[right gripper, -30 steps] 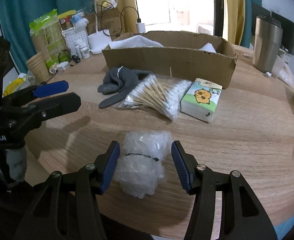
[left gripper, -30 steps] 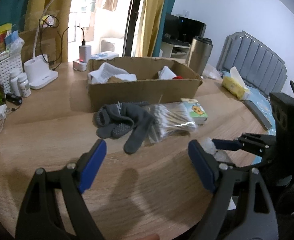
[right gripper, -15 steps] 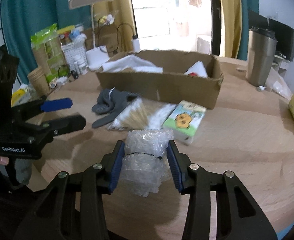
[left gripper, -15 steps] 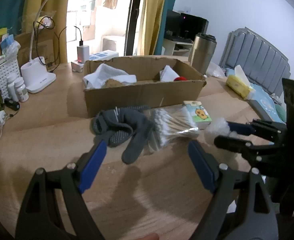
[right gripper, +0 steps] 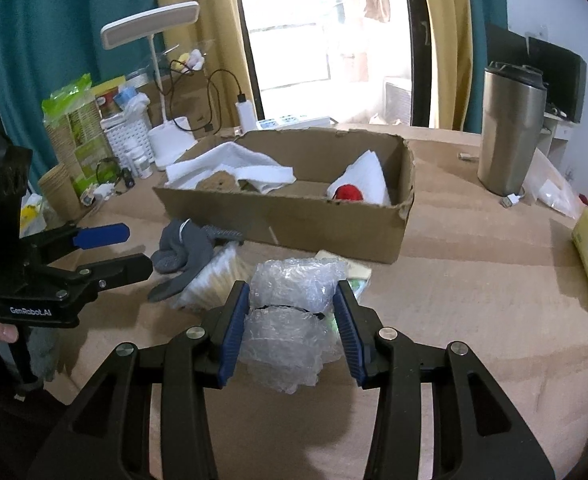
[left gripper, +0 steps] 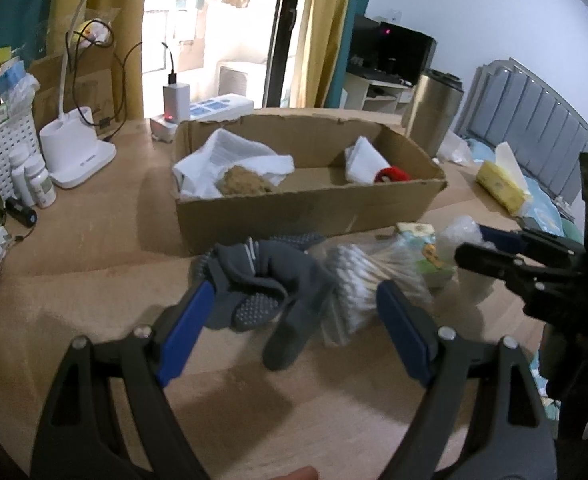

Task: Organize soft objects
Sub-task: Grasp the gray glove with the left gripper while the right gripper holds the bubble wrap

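Wooden table [right gripper: 474, 280], bedroom setting, curtained window behind.
Item: bubble wrap bundle [right gripper: 290, 320], crumpled, clear, pinched between both blue pads of the right gripper [right gripper: 292, 334], held above the table, in front of the box.
Cardboard box [right gripper: 306, 216]: open-topped, holding white cloths and a red object [right gripper: 348, 193].
Grey gloves [left gripper: 262, 284]: on the table before the box, touching a bag of cotton swabs [left gripper: 358, 280].
Left gripper [left gripper: 290, 332]: jaws spread wide, nothing between them, near the gloves.
Steel tumbler [right gripper: 510, 132]: upright, to the box's right.
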Motion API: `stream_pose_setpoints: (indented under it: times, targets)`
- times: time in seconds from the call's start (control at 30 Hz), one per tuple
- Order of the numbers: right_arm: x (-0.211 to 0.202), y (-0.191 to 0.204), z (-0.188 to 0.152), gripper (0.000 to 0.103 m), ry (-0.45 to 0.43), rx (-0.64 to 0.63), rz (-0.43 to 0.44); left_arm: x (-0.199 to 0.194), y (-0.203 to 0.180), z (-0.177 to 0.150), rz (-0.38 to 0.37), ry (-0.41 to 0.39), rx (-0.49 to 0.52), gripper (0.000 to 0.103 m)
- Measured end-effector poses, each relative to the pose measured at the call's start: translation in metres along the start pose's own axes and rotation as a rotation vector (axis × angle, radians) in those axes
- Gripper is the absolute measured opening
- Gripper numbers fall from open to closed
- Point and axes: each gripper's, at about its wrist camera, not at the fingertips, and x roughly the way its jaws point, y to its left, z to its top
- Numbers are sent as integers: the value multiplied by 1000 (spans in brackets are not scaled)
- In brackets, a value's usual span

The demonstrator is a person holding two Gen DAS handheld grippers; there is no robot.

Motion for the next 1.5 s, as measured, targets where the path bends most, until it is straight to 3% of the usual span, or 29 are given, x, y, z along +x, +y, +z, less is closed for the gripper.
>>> stream_pose_setpoints:
  times: [0.83,1.43,1.5]
  targets:
    - [33,-28,10,46,12,41,57,63,12,20,82,101,8,85]
    - [34,-30,10,46,11,45,64,73,15,18,69,133,3,84]
    - [34,-30,10,46,10,45,65,72,15,18,53,131,3,78]
